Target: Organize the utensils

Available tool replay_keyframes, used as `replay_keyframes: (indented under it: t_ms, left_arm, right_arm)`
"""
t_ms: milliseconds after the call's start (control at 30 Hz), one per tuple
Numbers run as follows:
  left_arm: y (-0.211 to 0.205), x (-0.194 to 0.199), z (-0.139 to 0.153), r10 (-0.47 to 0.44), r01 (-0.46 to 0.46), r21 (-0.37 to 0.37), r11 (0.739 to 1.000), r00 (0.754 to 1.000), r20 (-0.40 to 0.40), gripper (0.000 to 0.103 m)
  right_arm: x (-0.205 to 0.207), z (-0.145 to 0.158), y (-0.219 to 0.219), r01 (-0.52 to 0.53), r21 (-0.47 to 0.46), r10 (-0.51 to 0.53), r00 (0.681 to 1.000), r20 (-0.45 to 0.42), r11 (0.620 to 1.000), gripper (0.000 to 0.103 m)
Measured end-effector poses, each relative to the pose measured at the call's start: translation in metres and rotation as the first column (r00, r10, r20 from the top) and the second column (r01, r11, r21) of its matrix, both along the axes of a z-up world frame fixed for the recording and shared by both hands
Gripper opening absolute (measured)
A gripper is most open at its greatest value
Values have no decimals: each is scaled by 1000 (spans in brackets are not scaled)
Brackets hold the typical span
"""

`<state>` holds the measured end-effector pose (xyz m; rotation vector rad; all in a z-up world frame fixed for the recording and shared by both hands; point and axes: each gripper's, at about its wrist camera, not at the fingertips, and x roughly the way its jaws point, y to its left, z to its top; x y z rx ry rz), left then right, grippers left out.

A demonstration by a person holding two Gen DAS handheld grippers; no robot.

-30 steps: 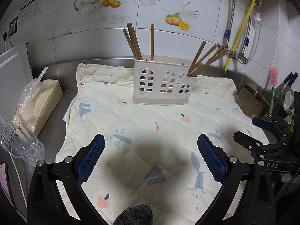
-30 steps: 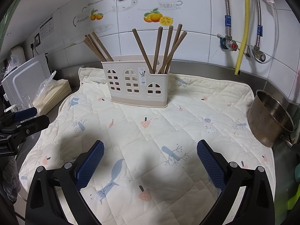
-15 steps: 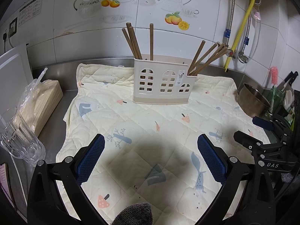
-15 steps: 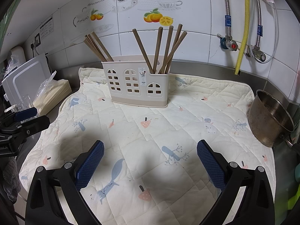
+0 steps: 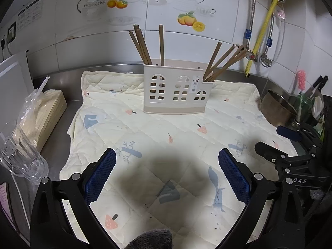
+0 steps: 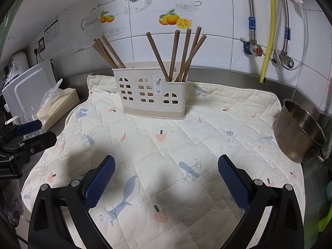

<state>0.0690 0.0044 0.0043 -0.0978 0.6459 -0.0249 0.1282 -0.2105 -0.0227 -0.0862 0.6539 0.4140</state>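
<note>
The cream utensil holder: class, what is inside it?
The cream utensil holder holds brown wooden chopsticks in its left and right compartments; their lower ends are hidden by its walls.

Chopsticks (image 6: 176, 56) in holder (image 6: 151, 93) on mat (image 6: 166, 145)

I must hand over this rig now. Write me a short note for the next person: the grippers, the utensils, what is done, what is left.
Left gripper: open, empty, above the quilted mat.
Right gripper: open, empty, above the same mat.
Utensil holder: upright at the back of the mat. It holds two groups of wooden chopsticks, one in the left compartment, one in the right. The middle one looks empty.
Done: every chopstick in view stands in the holder; none lies on the mat.
Left: apparently nothing to pick up; check outside the views.
</note>
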Motion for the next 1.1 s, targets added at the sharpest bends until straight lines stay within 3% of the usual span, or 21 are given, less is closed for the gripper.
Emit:
replay_keyframes:
  t_ms: [1100]
  left_arm:
    - [-1, 0, 3, 2, -2, -1, 1000, 1000, 6, 98]
  right_arm:
    - [0, 2, -3, 2, 4, -2, 1000, 4, 1000, 96]
